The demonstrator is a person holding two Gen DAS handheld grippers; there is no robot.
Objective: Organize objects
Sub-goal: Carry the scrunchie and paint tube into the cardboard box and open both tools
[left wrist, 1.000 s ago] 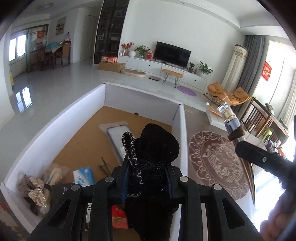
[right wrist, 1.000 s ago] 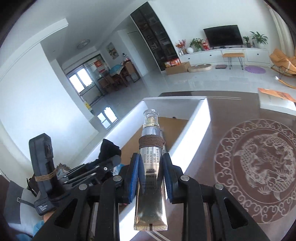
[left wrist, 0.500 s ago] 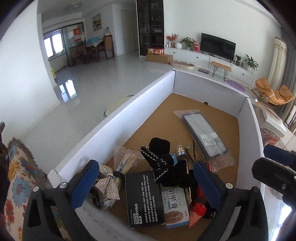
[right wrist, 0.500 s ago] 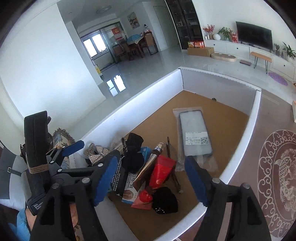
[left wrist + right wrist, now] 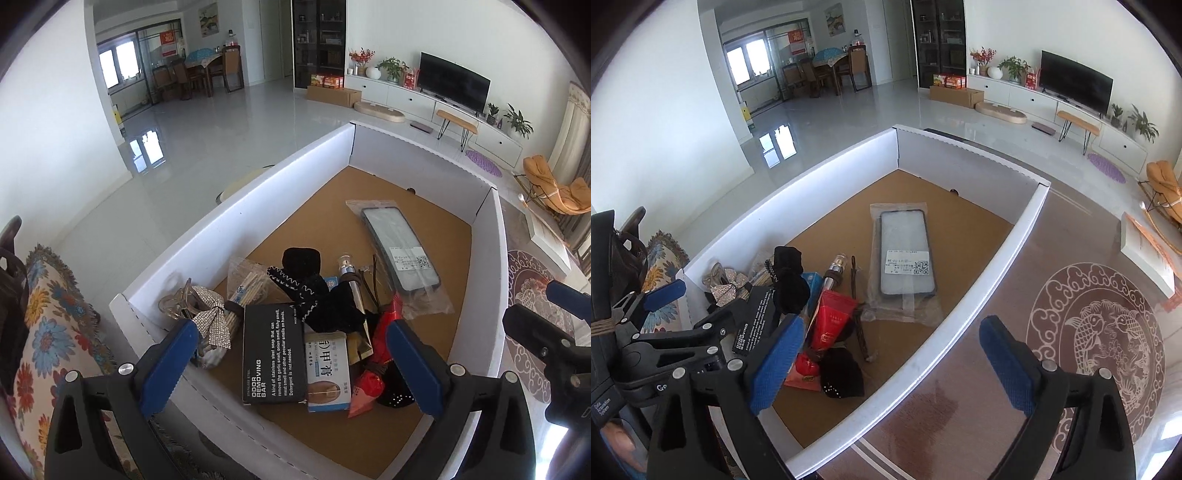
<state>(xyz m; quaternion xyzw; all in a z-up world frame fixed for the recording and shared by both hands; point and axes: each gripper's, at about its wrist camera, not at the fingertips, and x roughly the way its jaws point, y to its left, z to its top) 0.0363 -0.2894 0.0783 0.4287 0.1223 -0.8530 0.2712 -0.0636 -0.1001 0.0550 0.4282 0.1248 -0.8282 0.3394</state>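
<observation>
Both the left tool (image 5: 290, 363) and the right tool (image 5: 892, 360) have just been opening and stand released with nothing gripped, the black cloth item (image 5: 325, 299) and the cosmetic tube (image 5: 833, 275) lying in the white box (image 5: 280, 184), so lift both straight up clear of the pile.

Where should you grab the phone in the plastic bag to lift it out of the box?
Take the bagged phone across its two long edges near the middle, coming straight down from above. It lies flat on the cardboard floor of the white box, apart from the pile, so nothing blocks its sides. It is thin and the bag looks slippery, so this is probably the firmest hold.
</observation>
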